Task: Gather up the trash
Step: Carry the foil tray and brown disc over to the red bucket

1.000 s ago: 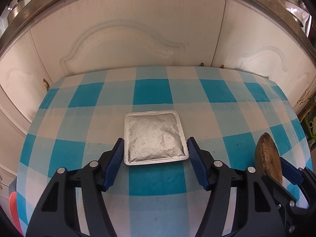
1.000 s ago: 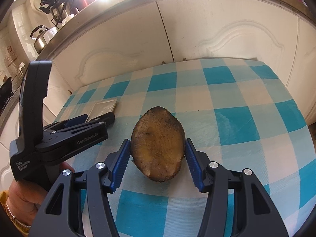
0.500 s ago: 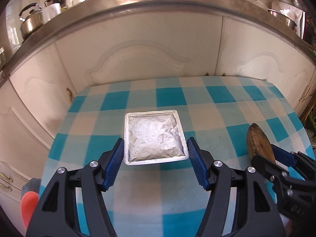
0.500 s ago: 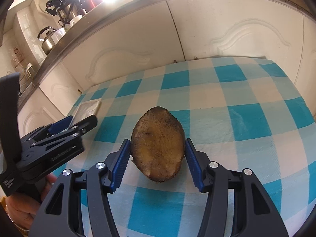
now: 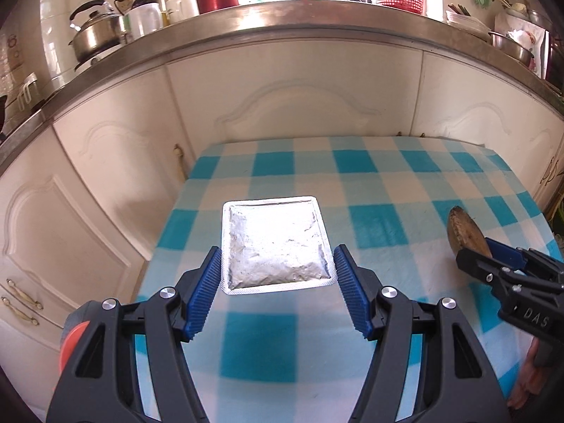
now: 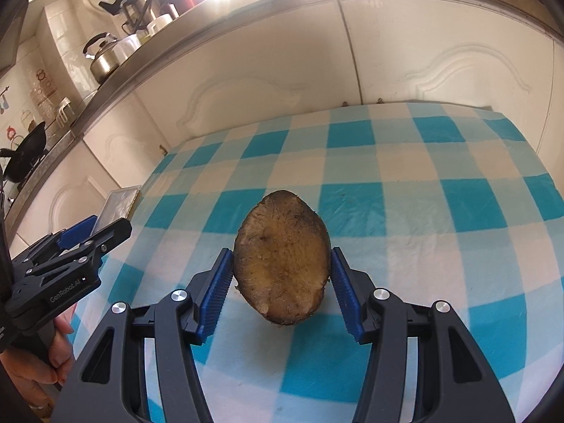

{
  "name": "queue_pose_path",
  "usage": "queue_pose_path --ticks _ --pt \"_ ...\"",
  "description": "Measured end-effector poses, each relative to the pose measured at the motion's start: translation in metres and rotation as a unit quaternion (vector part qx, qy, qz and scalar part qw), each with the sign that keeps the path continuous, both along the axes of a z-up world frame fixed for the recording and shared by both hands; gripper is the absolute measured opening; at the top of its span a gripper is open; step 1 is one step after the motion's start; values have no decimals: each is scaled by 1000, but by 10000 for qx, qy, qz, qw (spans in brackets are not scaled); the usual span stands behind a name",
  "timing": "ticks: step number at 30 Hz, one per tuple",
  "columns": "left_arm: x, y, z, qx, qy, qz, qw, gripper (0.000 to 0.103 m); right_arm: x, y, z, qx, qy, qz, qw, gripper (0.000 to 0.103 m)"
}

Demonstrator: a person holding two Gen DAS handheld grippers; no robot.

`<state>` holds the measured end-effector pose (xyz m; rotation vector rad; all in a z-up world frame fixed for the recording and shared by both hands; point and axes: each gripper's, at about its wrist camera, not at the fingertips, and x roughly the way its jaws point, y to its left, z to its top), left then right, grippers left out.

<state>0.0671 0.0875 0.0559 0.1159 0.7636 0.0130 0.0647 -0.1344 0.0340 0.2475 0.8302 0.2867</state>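
Observation:
A square silver foil tray (image 5: 275, 243) sits between the blue pads of my left gripper (image 5: 277, 250), which is shut on its two side rims and holds it above the left part of the checked table (image 5: 370, 183). A brown, rough potato half (image 6: 282, 261) stands upright in my right gripper (image 6: 281, 251), whose pads press on both its sides. In the left wrist view the potato half (image 5: 463, 227) and the right gripper (image 5: 483, 252) appear at the far right. The right wrist view shows the foil tray (image 6: 118, 202) and the left gripper (image 6: 91, 232) at the left edge.
Cream cabinet doors (image 5: 299, 105) rise behind the table under a steel counter edge (image 5: 282, 24) with a kettle (image 5: 93, 33) and jars. An orange and grey object (image 5: 70, 342) sits low beyond the table's left edge. A hand (image 6: 42, 359) holds the left gripper's handle.
The left gripper has drawn back, up and leftward with the foil tray, so the counter top has come into view. The right gripper has backed off slightly, with the potato half still in it.

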Motion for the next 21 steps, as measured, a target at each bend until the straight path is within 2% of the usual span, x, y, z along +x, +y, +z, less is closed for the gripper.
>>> queue_pose_path --ticks 11,21 --pt "-39 43 7 -15 -89 215 9997 65 -29 33 20 -118 -70 210 9997 57" --pt "-79 98 10 -62 -140 588 9981 65 -51 82 30 -277 -63 588 9979 57"
